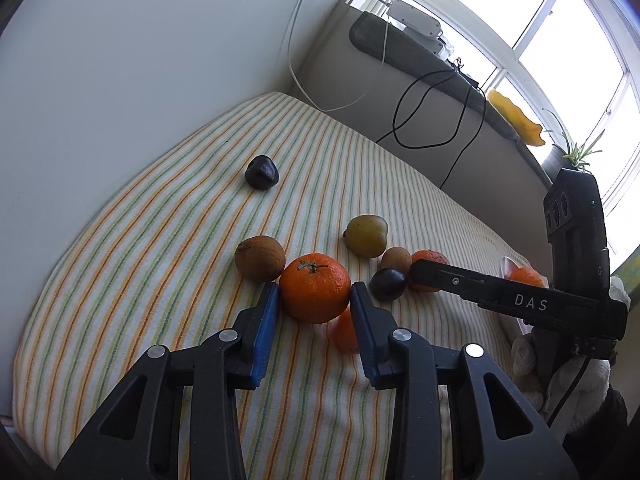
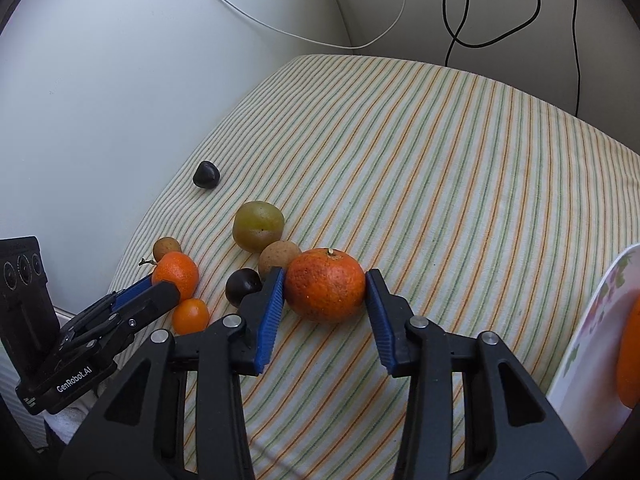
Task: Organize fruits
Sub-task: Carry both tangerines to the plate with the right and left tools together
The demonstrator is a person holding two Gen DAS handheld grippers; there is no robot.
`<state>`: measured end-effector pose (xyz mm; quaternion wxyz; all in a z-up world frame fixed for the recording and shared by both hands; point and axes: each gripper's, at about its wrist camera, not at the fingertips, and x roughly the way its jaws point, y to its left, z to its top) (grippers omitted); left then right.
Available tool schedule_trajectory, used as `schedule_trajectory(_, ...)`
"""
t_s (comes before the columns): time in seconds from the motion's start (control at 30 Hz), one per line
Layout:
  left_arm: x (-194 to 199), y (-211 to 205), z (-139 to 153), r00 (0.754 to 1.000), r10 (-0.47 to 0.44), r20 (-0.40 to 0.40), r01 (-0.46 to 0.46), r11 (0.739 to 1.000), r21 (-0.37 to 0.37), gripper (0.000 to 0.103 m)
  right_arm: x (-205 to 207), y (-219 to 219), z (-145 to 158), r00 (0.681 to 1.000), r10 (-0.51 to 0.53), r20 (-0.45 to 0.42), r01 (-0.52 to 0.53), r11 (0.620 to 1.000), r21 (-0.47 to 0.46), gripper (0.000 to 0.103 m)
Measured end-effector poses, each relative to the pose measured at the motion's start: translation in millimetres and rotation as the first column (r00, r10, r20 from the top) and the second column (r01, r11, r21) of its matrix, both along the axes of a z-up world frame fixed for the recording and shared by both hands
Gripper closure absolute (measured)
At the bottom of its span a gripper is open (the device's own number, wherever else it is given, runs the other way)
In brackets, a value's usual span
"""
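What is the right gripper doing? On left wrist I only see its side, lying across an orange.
Observer: The right gripper straddles a speckled orange, with its blue pads touching both sides. The fruit rests on the striped cloth.
Operator: Where is the plate from there?
Observer: The floral plate sits at the right edge of the right wrist view, apart from the gripper, with another orange on it.
Operator: What is half hidden behind my left gripper's finger?
Observer: A small orange fruit, lying on the cloth right next to the stemmed mandarin that your left gripper has between its pads.
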<state>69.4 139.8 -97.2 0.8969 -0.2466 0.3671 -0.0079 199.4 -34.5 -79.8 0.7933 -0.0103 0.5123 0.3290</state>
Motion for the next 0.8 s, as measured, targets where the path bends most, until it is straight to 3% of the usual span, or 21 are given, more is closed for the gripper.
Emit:
schedule_trajectory(0.17, -1, 0, 0, 1.000, 0.003, 0.008, -0.003, 1.000, 0.000, 0.069, -3, -5, 3, 1.000, -0.001, 0.006, 0.001, 1.000, 0.005, 0.061)
schedule_trajectory(0.57, -11, -4, 16, 0.999, 0.006, 0.049, -0.006, 1.000, 0.005, 0.070, -38, -29, 33, 0.993, 0.010, 0.119, -0.010, 1.000, 0.002, 0.061)
schedule_trajectory(0.8, -9, -25, 33, 0.994, -0.059, 0.089, 0.058, 0.998, 0.010, 0.070, -74, -69, 57, 0.981, -0.033, 0.193, 0.028, 0.999, 0.028, 0.061)
